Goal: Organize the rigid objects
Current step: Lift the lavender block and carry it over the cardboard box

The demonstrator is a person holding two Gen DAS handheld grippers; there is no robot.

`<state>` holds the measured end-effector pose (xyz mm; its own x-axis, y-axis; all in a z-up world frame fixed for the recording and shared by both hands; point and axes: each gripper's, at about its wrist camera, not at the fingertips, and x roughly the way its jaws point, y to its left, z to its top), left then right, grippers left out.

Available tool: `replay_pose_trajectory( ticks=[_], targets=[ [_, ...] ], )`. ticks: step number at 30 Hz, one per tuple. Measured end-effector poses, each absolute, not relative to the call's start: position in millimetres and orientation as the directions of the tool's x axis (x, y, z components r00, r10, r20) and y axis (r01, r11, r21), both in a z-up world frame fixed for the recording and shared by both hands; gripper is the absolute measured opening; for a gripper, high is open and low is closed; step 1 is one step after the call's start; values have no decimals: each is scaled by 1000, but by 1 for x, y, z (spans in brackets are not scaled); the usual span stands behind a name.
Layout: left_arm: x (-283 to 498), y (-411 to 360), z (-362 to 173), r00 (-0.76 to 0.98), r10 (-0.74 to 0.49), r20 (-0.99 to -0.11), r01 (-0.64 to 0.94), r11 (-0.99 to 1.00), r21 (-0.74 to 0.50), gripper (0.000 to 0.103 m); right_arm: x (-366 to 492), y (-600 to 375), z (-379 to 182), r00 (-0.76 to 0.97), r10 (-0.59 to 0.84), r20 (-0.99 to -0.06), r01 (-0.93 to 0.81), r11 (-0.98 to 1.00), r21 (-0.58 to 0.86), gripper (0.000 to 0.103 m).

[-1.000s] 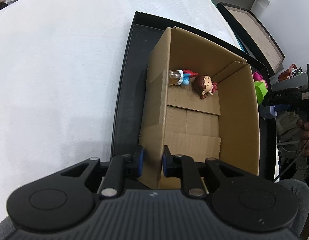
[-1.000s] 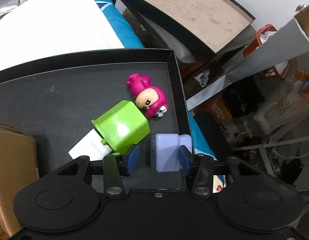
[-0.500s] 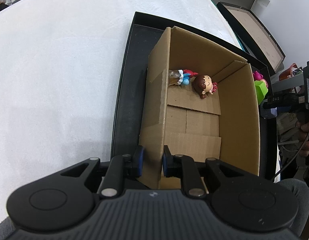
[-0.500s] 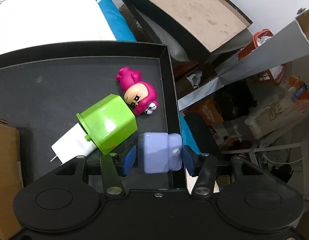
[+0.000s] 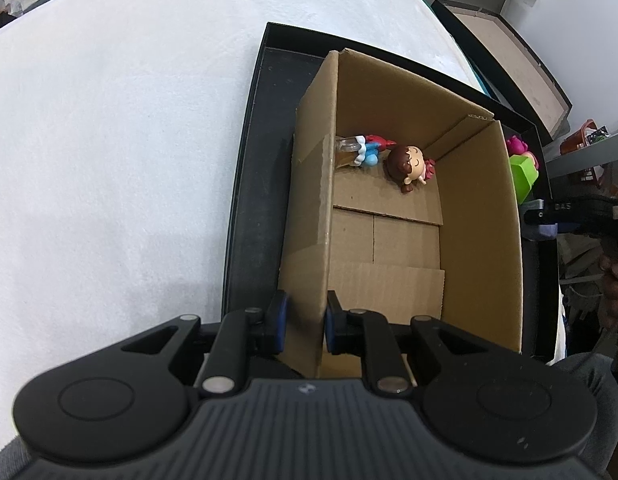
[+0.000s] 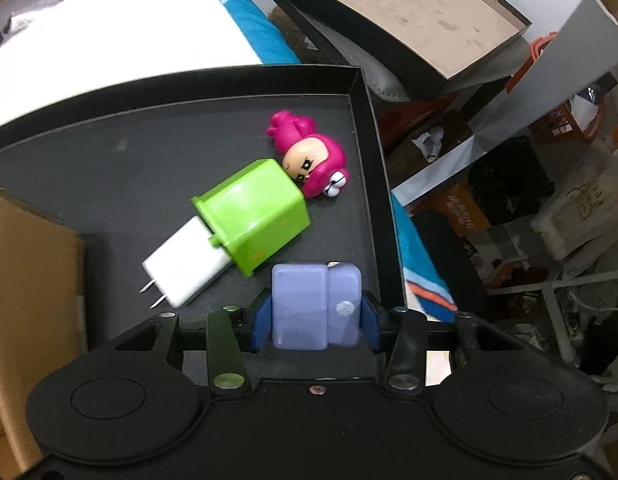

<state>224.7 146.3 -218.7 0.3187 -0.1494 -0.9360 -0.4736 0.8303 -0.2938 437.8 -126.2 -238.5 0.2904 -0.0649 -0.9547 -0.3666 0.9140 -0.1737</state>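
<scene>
My left gripper (image 5: 303,322) is shut on the near left wall of an open cardboard box (image 5: 481,216) that stands in a black tray (image 5: 253,184). Inside the box lie a brown-haired doll (image 5: 407,166) and a small bottle toy (image 5: 359,151). My right gripper (image 6: 315,320) is shut on a lilac block (image 6: 313,306) just above the tray floor (image 6: 109,168). Beside it lie a green cube (image 6: 253,214) with a white plug charger (image 6: 185,266) and a pink figurine (image 6: 309,156). The right gripper also shows in the left wrist view (image 5: 545,220).
The tray sits on a white padded surface (image 5: 109,140). The tray's right rim (image 6: 373,184) is close to my right gripper. Beyond it are a flat black-framed box (image 6: 409,12), blue cloth and floor clutter. The cardboard box corner (image 6: 25,280) stands at left.
My right gripper has closed on the lilac block and lifted it slightly, shifting toward the tray's right rim. My left gripper still holds the box wall, unmoved.
</scene>
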Motion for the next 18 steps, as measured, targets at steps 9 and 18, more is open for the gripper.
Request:
replay_pose_trajectory(
  ticks=[9, 18],
  targets=[
    [224, 144, -218, 320, -147, -936, -464, 837, -290, 17, 422, -132, -205, 308, 40, -951, -375, 923, -82, 44],
    [223, 142, -216, 325, -145, -934, -457, 841, -290, 17, 407, -123, -166, 335, 131, -933, -422, 906, -25, 44]
  ],
)
